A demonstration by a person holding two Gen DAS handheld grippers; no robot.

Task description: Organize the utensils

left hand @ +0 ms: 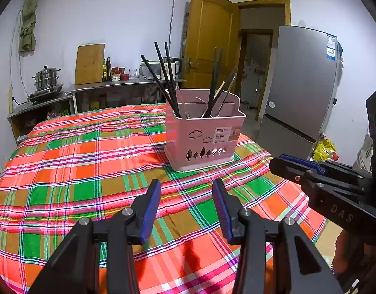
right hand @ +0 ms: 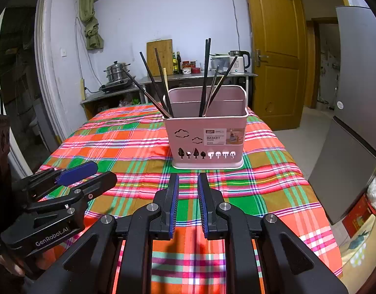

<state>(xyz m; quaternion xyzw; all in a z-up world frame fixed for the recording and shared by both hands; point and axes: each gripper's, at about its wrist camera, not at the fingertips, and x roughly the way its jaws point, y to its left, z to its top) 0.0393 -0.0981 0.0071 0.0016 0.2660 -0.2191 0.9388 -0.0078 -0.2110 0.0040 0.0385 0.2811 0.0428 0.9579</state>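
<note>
A pink utensil basket (left hand: 205, 137) (right hand: 207, 137) stands upright on the plaid tablecloth (left hand: 90, 159) (right hand: 273, 183), toward the table's far side. Black chopsticks (left hand: 163, 73) (right hand: 153, 80) lean out of its left compartment. More black chopsticks and thin metal utensils (left hand: 227, 93) (right hand: 213, 85) stand in its right one. My left gripper (left hand: 186, 186) (right hand: 103, 172) hovers over the cloth short of the basket, open, with nothing between its blue pads. My right gripper (right hand: 188, 178) (left hand: 277, 164) hangs beside it on the right, jaws a narrow gap apart and empty.
A grey fridge (left hand: 303, 80) (right hand: 359, 73) stands right of the table, beside a yellow-brown door (left hand: 210, 44) (right hand: 276, 49). Behind the table, a metal counter (left hand: 119, 84) (right hand: 188, 76) carries a kettle, bottles, a cutting board and a steamer pot. The cloth drops off at the right edge.
</note>
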